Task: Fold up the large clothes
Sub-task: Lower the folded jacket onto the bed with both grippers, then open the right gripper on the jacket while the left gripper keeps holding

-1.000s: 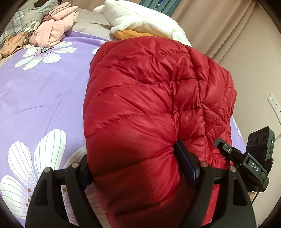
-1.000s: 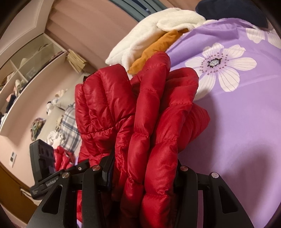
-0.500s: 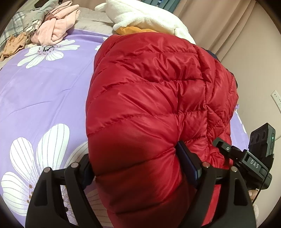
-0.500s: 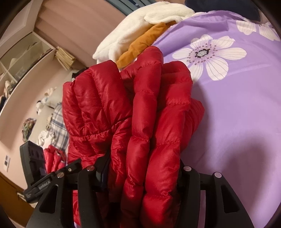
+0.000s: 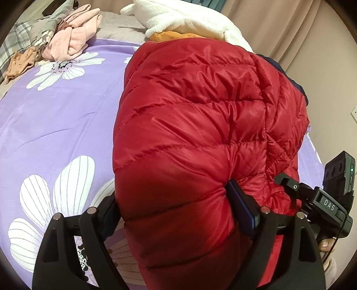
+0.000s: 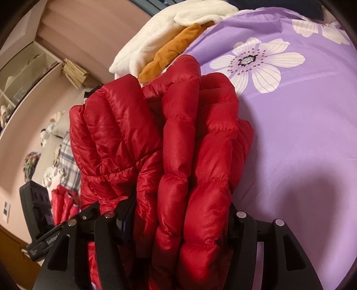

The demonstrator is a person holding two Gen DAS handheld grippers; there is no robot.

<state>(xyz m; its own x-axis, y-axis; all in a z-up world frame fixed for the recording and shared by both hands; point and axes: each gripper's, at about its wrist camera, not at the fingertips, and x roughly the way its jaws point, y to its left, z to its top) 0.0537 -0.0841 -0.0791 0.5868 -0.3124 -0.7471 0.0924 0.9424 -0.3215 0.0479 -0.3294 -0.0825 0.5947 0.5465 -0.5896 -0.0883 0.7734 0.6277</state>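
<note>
A red quilted down jacket (image 5: pixel 200 125) is bunched in thick folds over a purple bed cover with white flowers (image 5: pixel 55 125). My left gripper (image 5: pixel 176 214) is shut on a fat fold at its near end, one finger on each side. My right gripper (image 6: pixel 178 223) is shut on several stacked folds of the same jacket (image 6: pixel 178 138), which stand up in front of the camera. The other gripper shows at the edge of each view (image 5: pixel 330 200) (image 6: pixel 38 212). The jacket hides the fingertips.
A white fleece (image 5: pixel 189 20) over an orange garment (image 5: pixel 169 35) lies at the far end of the bed. Pink (image 5: pixel 71 42) and plaid clothes (image 5: pixel 29 33) are piled at the far left. Wall shelves (image 6: pixel 29 69) and a wall stand beside the bed.
Both grippers have carried the jacket forward over the bed toward the white fleece. The grips have not changed.
</note>
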